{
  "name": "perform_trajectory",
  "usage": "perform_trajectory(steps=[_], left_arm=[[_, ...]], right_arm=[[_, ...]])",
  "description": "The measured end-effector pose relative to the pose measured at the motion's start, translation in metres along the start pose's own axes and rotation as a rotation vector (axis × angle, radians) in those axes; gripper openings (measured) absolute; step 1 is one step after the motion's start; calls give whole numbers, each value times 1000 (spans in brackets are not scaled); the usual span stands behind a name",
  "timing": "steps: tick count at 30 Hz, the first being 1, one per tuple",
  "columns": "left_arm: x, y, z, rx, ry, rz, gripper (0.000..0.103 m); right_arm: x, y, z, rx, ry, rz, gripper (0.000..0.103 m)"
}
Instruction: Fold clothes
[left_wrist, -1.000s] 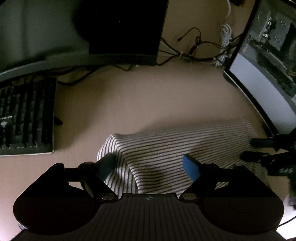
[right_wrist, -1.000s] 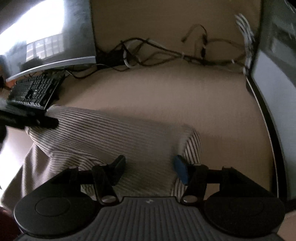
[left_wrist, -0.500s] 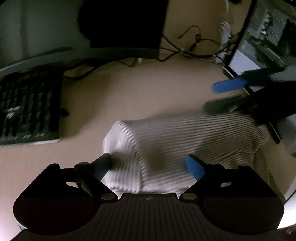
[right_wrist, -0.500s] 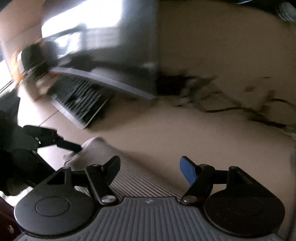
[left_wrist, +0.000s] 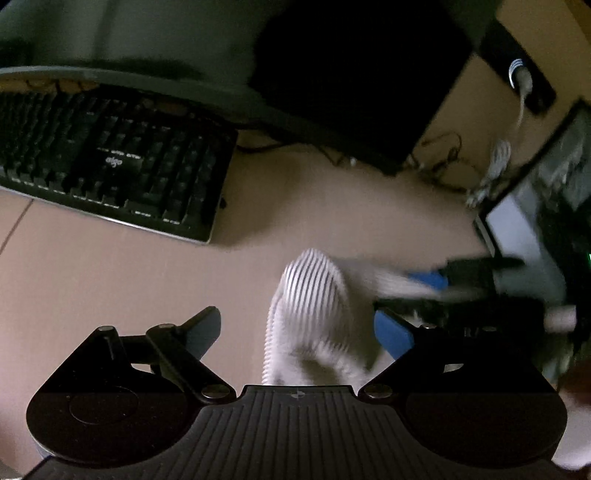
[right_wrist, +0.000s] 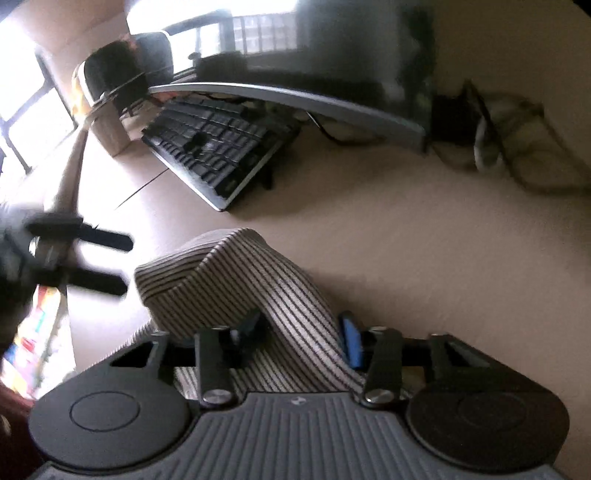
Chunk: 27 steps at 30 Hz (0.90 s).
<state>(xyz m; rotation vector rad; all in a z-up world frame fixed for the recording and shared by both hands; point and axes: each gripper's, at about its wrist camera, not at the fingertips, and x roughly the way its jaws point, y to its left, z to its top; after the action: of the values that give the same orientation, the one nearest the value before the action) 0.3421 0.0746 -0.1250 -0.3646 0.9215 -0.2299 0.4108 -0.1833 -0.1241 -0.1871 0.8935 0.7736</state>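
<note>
Gripping one striped garment (right_wrist: 258, 273), right claw (right_wrist: 301, 338).

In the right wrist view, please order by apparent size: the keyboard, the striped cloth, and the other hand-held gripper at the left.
1. Striped cloth, though its nearness to the camera enlarges it.
2. Keyboard.
3. Left hand-held gripper, blurred and partly cut off.

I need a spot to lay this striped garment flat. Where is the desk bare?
Bare desk lies between the striped garment, the keyboard and the cables. Crowded by the keyboard and under the monitor.
</note>
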Motion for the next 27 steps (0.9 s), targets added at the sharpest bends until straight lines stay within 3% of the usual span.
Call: perform_trajectory(steps=[4,8,12,16,20,22,24,27], left_arm=[[15,-5,10,-18,55,-28,94],[35,-13,14,-27,135,-66,94],[49,-24,13,-3,200,-62,95],[57,-34,5,86,243,-19,94],[57,-39,-2,144,246,0,79],[56,-40,-3,160,240,4,77],[55,-43,-5,181,233,9,76],[53,-46,-8,213,225,17,76]], right_arm=[[-31,42,-13,-144,-70,-74,30],[-45,74,-28,-198,-80,-73,30],[-52,85,-42,-112,-82,-53,31],[-57,88,-47,6,-95,-30,33],[-72,86,-47,63,-99,-51,34],[-90,75,-45,123,-116,-102,38],[-113,54,-43,231,-148,-204,49],[-139,15,-45,430,-154,-360,54]])
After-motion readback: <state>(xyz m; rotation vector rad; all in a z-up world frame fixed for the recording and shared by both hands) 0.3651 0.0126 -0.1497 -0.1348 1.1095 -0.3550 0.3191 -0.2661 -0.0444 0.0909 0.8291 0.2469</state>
